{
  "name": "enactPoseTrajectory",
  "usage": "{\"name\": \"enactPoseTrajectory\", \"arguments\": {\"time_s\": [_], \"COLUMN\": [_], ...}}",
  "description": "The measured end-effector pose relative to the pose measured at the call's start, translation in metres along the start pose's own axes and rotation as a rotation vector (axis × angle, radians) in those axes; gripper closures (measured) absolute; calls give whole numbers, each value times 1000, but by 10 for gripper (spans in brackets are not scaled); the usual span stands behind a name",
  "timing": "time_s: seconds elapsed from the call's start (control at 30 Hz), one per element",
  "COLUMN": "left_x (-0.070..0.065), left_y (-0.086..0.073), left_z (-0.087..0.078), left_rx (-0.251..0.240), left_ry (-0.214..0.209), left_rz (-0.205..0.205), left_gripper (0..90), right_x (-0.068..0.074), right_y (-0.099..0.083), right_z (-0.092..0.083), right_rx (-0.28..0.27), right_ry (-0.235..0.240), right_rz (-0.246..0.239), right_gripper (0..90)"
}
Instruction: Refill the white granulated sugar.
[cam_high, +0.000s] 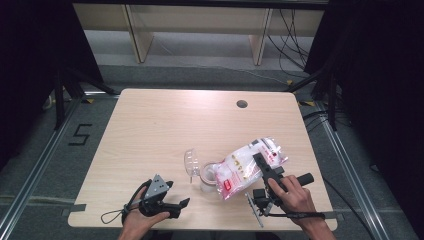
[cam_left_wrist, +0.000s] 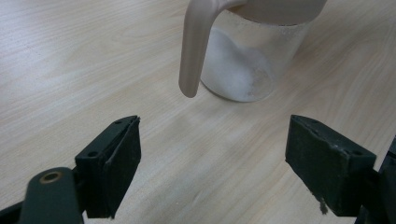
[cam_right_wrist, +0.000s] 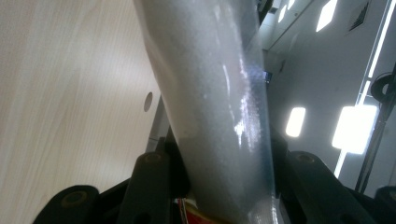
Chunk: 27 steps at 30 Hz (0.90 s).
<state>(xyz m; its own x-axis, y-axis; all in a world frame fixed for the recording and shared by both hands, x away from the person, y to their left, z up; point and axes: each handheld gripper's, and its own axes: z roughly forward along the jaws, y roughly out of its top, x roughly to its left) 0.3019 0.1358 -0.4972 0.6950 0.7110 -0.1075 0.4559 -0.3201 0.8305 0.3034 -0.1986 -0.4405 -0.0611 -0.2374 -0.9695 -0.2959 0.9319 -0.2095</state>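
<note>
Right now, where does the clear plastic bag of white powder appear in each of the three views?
High view: the bag lies right of centre, tilted toward the jar, clamped by the right gripper.
Left gripper view: I cannot find the bag; the jar stands ahead.
Right gripper view: the bag rises between the jaws.
Shared landmark: the wooden table.

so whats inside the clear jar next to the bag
The clear jar holds a low heap of white powder against its wall. Its mouth is hidden by the bag tipped over it in the right gripper, so any flow cannot be seen.
</note>
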Motion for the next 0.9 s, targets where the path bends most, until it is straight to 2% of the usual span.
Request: {"name": "enactPoseTrajectory", "arguments": {"time_s": [0.33, 0.37, 0.43, 0.57, 0.67, 0.9], "left_x": [0, 0, 0, 0, 0, 0], "left_y": [0, 0, 0, 0, 0, 0], "left_z": [0, 0, 0, 0, 0, 0], "left_rx": [2, 2, -3, 2, 1, 3], "left_ry": [-6, -6, -3, -1, -5, -3], "left_rz": [1, 0, 3, -1, -4, -1], "left_gripper": [179, 179, 179, 179, 179, 179], "right_x": [0, -1, 0, -2, -1, -1], "right_y": [0, 0, 1, 0, 0, 0], "right_z": [0, 0, 0, 1, 1, 1], "right_rx": [1, -8, 0, -9, 0, -3], "right_ry": [4, -1, -2, 6, 12, 10], "right_rz": [2, -12, 7, -19, -3, -7], "right_gripper": [656, 656, 657, 660, 661, 663]}}
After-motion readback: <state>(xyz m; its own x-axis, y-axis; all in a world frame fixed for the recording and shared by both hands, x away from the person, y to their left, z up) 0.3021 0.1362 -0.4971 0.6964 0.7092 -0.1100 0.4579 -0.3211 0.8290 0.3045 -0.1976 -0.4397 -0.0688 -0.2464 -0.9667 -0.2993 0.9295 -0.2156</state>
